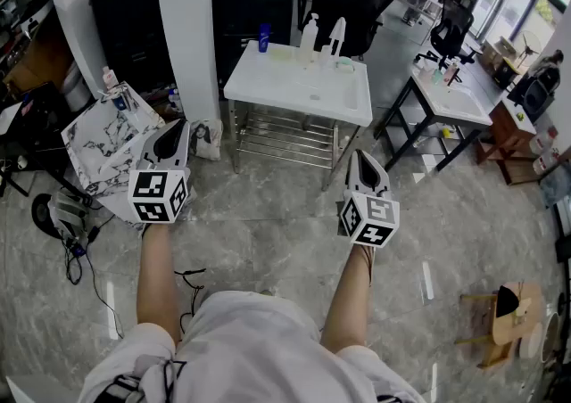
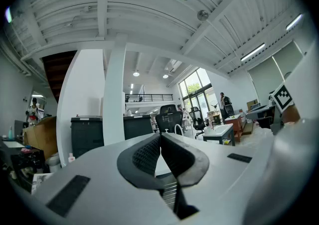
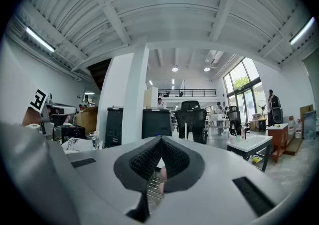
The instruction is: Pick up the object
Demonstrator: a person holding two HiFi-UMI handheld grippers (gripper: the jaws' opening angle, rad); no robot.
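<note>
Ahead of the person, at the far edge of the white table (image 1: 294,94), stand a blue bottle (image 1: 264,37) and two white bottles (image 1: 309,39); which one is the object is unclear from this distance. Well short of the table, the left gripper (image 1: 181,125) and right gripper (image 1: 359,157) point level, each with jaws pressed together, holding nothing.

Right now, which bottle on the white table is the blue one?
The short bottle at the far left corner of the white table. The two pale bottles to its right stand taller.
</note>
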